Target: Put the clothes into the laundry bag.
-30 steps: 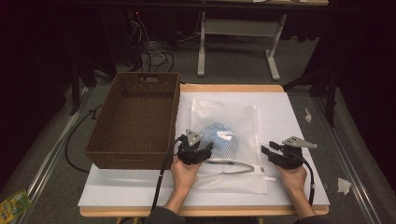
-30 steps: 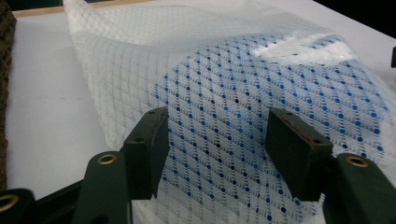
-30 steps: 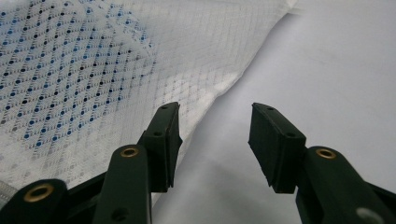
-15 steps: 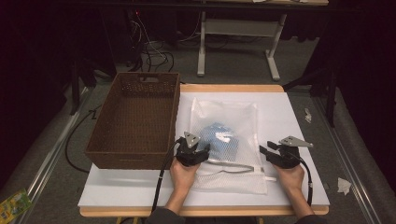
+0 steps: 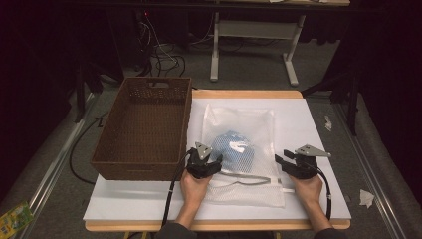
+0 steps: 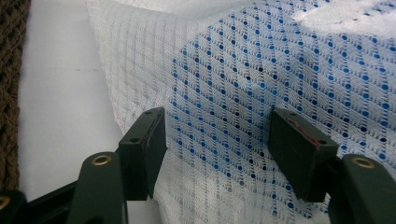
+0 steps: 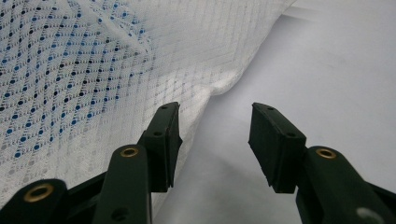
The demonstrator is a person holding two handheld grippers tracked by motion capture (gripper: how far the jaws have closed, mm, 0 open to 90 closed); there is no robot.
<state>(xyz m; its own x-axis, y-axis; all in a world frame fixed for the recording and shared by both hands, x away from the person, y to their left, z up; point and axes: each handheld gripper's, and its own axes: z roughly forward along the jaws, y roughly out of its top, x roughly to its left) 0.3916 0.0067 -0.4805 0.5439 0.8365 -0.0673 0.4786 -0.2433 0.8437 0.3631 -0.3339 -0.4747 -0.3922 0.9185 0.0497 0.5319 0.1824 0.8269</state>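
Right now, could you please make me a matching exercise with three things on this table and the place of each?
Things:
1. wicker basket
2. mesh bag
3. blue item

Places:
A. flat on the white board, between the two grippers
B. inside the mesh
C. at the table's left side, empty

Pairs: 1-C, 2-A, 3-B

Your white mesh bag (image 5: 242, 149) lies flat on the white board, long axis running 12 to 6 o'clock. A bundled blue item (image 5: 234, 148) shows through the netting at centre-left, drawn open end toward 6.
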